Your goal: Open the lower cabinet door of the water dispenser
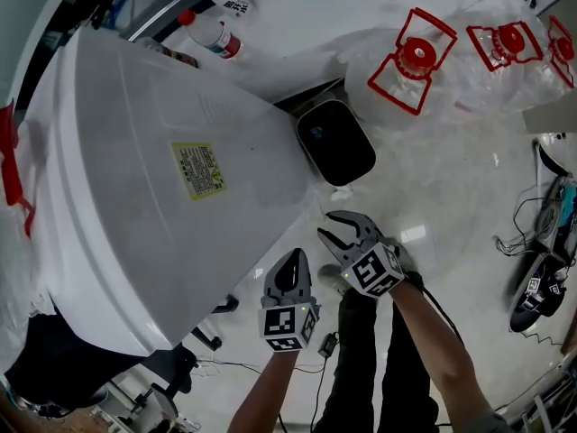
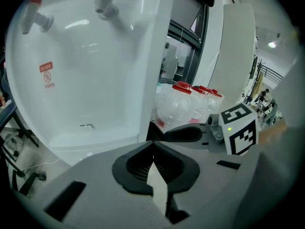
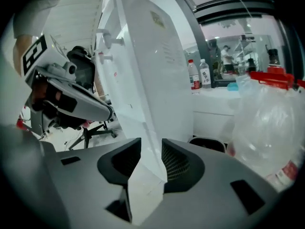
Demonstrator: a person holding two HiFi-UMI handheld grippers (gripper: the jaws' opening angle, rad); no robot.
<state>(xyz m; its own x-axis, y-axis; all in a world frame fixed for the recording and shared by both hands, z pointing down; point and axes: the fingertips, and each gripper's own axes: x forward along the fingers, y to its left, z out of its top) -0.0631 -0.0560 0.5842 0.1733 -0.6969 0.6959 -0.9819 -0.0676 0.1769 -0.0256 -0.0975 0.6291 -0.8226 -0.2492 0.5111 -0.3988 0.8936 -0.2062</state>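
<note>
Now water dispenser's (image 3: 143,80) corner stands between right gripper's (image 3: 150,144) parted fingers (image 3: 177,163)

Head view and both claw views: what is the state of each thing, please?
water dispenser: upright; whether its lower door is open cannot be seen.
left claw: shut, empty.
right claw: open, the dispenser's edge shows between its jaws.
water jugs: capped with red lids.

Open floor (image 1: 451,197) lies between the water dispenser (image 1: 135,179) and bagged bottles (image 1: 424,61).
</note>
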